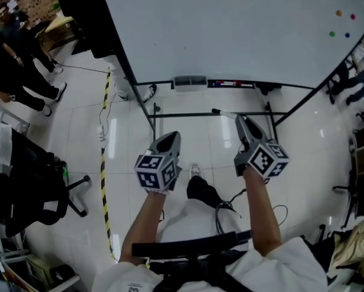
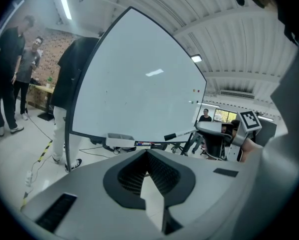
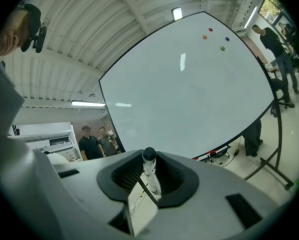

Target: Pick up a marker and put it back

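Observation:
A white marker with a black cap (image 3: 149,156) is clamped between the jaws of my right gripper (image 3: 148,170). In the head view the marker (image 1: 221,112) sticks out to the left of the right gripper (image 1: 240,123), below and in front of the whiteboard (image 1: 231,29). The board's tray (image 1: 273,85) holds an eraser (image 1: 190,81) and a few markers (image 1: 231,84). My left gripper (image 1: 171,137) hangs lower left of the tray, its jaws shut with nothing between them (image 2: 147,154). The left gripper view also shows the held marker (image 2: 177,135) and the tray (image 2: 144,144).
The whiteboard stand's black legs and crossbar (image 1: 188,115) run across the white floor under the grippers. Yellow-black tape (image 1: 104,181) and an office chair (image 1: 42,193) lie to the left. People (image 1: 17,59) stand at far left. Coloured magnets (image 1: 343,24) dot the board's upper right.

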